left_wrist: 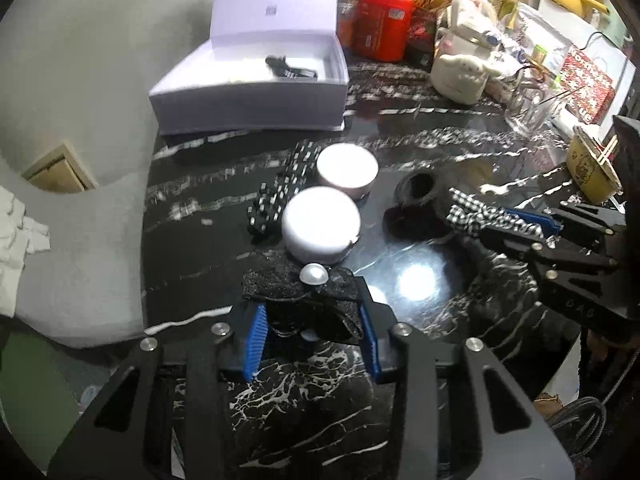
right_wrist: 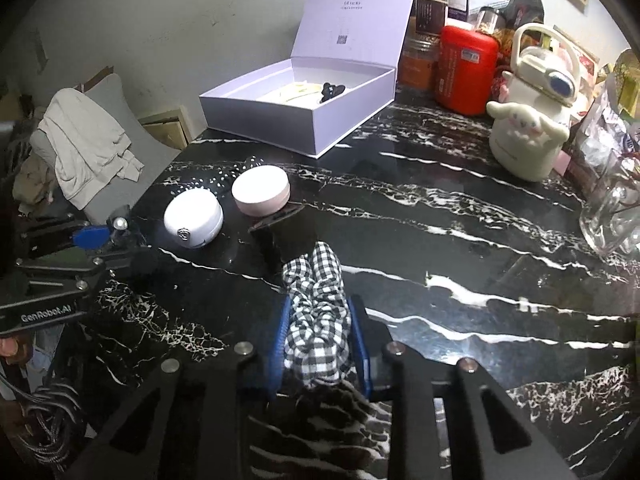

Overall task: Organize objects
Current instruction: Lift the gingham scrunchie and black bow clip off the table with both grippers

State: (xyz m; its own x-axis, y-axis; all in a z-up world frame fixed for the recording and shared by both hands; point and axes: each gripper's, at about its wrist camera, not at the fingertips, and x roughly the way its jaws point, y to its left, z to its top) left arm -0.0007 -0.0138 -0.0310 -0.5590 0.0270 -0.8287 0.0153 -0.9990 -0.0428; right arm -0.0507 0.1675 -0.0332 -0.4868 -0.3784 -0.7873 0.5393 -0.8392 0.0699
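My left gripper (left_wrist: 314, 340) is shut on a black glittery bow (left_wrist: 288, 284) with a pearl (left_wrist: 314, 274) on top, just above the dark marble table (left_wrist: 420, 344). My right gripper (right_wrist: 320, 340) is shut on a black-and-white checked fabric hair tie (right_wrist: 318, 304); a dark fuzzy part (right_wrist: 288, 236) hangs from its far end. The left wrist view shows this right gripper (left_wrist: 554, 222) at the right with the checked fabric (left_wrist: 480, 212). An open lavender box (right_wrist: 304, 120) at the table's back holds a small black item (right_wrist: 332, 90).
Two round white cases (left_wrist: 320, 222) (left_wrist: 346, 168) and a black dotted hair piece (left_wrist: 280, 192) lie mid-table. A red canister (right_wrist: 466, 70), a white character kettle (right_wrist: 528, 128), jars and a glass jug (right_wrist: 612, 208) stand at the back right. A chair with clothes (right_wrist: 84, 152) is left of the table.
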